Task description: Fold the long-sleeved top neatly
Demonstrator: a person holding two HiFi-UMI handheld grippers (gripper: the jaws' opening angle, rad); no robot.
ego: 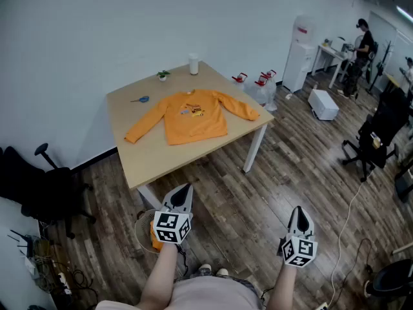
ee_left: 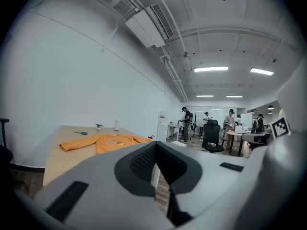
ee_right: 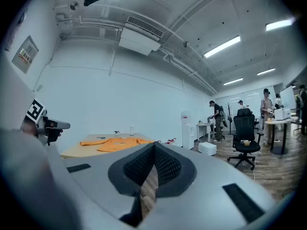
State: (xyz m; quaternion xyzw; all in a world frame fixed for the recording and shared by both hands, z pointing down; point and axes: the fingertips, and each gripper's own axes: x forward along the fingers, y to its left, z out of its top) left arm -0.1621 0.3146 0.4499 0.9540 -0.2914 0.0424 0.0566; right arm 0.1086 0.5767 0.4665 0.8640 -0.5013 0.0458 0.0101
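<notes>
You held both tongs low in front of you, over the wood floor [ego: 258, 192] and well short of the counter [ego: 164, 157]. Your left tongs [ego: 185, 191] had their jaws pressed together with nothing between them; in the left gripper view the two dark pads met in a thin line. Your right tongs [ego: 298, 212] were likewise closed and empty, their tips meeting. Both pointed toward the counter.

The orange long-sleeved top [ego: 191, 116] lay flat on the counter, untouched, front up, with a small print on the chest. Both sleeves were spread out to the sides and slanted toward the near edge.

Beyond the top, near the wall, a white cup [ego: 193, 64] and a small potted plant [ego: 162, 75] stood on the counter. A small blue object [ego: 142, 99] lay near the sleeve at the head view's left, apart from it.

On the floor past the counter's far right corner stood water jugs [ego: 261, 86] with red caps, and beyond them a white water dispenser [ego: 301, 50] and a white box [ego: 322, 103]. A black office chair [ego: 45, 186] stood left of the counter. A person [ego: 364, 44] stood at a desk in the far right corner.
</notes>
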